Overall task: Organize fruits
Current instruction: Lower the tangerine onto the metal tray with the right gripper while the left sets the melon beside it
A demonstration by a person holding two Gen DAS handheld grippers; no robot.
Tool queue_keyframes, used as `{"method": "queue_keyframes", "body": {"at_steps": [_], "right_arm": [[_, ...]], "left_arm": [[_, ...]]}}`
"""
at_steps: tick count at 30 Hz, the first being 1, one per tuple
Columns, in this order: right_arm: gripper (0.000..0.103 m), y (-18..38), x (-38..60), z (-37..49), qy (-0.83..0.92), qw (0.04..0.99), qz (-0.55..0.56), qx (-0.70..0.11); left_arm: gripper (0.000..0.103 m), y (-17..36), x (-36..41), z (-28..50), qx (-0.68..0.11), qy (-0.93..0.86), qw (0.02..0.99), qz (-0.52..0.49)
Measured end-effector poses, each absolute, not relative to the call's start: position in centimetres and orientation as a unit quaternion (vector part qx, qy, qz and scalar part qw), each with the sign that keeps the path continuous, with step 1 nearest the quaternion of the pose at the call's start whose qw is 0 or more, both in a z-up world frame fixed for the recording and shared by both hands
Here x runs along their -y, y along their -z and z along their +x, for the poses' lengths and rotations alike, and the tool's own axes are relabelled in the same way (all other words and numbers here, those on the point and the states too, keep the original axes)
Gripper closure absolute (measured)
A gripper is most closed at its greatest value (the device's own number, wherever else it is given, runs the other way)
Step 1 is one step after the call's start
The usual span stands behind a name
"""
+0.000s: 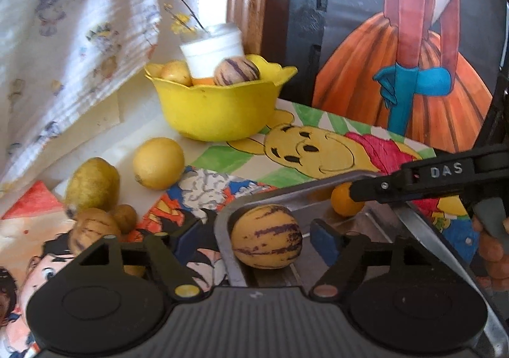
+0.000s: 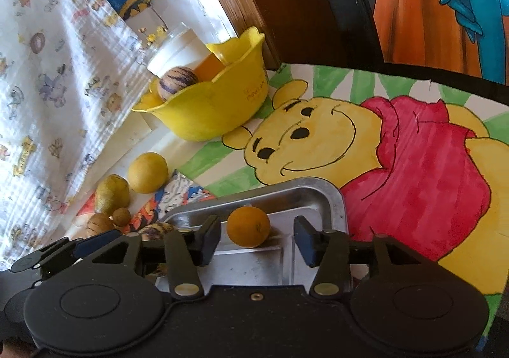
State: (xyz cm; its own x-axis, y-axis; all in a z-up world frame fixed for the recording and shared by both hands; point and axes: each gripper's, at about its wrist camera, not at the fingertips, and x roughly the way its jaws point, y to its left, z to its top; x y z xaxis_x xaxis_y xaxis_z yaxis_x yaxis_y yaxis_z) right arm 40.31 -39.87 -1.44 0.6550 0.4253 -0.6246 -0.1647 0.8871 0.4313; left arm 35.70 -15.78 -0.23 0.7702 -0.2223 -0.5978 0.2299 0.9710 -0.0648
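Note:
A metal tray (image 1: 222, 218) (image 2: 331, 196) lies on the drawings. A striped yellow melon (image 1: 266, 235) rests in it, between the open fingers of my left gripper (image 1: 254, 238), not clamped. A small orange (image 2: 248, 226) (image 1: 345, 203) sits in the tray between the open fingers of my right gripper (image 2: 257, 238), with gaps on both sides. A yellow bowl (image 1: 216, 103) (image 2: 210, 106) behind holds a striped melon (image 1: 236, 72) (image 2: 176, 82), other fruit and a white cup (image 1: 213, 49). Two lemons (image 1: 158, 163) (image 1: 92, 184) and small brown fruits (image 1: 95, 227) lie to the left.
A printed cloth (image 1: 63, 40) hangs at the left. A Winnie the Pooh drawing (image 2: 350, 135) and comic drawings (image 1: 197, 192) cover the table. A painted panel (image 1: 413, 72) stands behind. The right gripper's black arm (image 1: 429, 180) crosses the left wrist view.

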Motion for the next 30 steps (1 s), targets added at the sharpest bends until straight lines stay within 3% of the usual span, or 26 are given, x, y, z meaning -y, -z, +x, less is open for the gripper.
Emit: {"method": "queue_keyframes", "body": {"at_steps": [5,14,20,30], "right_arm": [[0.029,-0.7,40.0,38.0,-0.169,0.901,0.166,-0.363],[0.008,-5.6,39.1,30.4,-0.177,0.928,0.114,-0.308],[0.001,-8.2,37.9,24.1,-0.175,0.948,0.069,-0.258],[0.001,-9.2,35.6,14.5,-0.181,0.949,0.037,-0.254]], "left_arm": [[0.002,-1.7,14.4,33.5,-0.294,0.090,0.952,-0.005],[0.000,-6.0,12.1,27.2,-0.261,0.067,0.963,-0.023],[0.000,-8.5,10.4,22.4,-0.247,0.065,0.966,-0.050],[0.000,-9.5,7.8,14.7,-0.251,0.066,0.964,-0.060]]}}
